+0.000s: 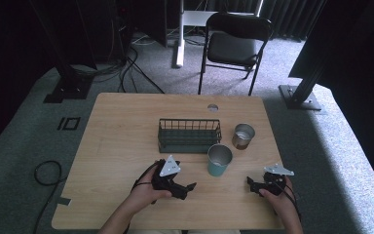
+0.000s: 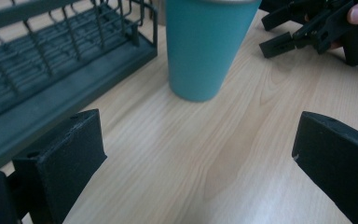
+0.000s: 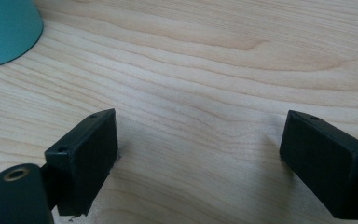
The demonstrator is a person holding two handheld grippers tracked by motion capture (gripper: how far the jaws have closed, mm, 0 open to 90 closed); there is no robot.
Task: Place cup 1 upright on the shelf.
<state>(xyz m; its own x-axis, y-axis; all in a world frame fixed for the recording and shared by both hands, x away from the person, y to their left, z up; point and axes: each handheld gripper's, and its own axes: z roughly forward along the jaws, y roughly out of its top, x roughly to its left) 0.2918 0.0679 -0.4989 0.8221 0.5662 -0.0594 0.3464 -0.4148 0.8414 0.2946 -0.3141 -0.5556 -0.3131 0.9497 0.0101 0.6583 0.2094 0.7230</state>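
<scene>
On the light wooden table [image 1: 126, 141] a dark green wire basket [image 1: 189, 135] stands near the middle, and a teal cup with a metal inside [image 1: 219, 159] stands upright just in front of its right end. A second cup, shiny metal with a copper-coloured wall [image 1: 243, 136], stands to the right of the basket, near the teal one but apart from it. The left gripper [image 1: 187, 187] rests low over the table in the person's left hand [image 1: 148, 192], with its jaws spread wide and nothing between them; in the left gripper view the rim of the teal cup is cut off at the top edge. The right gripper [image 1: 251, 184], held by the right hand [image 1: 277, 197], is also spread wide over bare wood. What lies inside the cups I cannot make out.
</scene>
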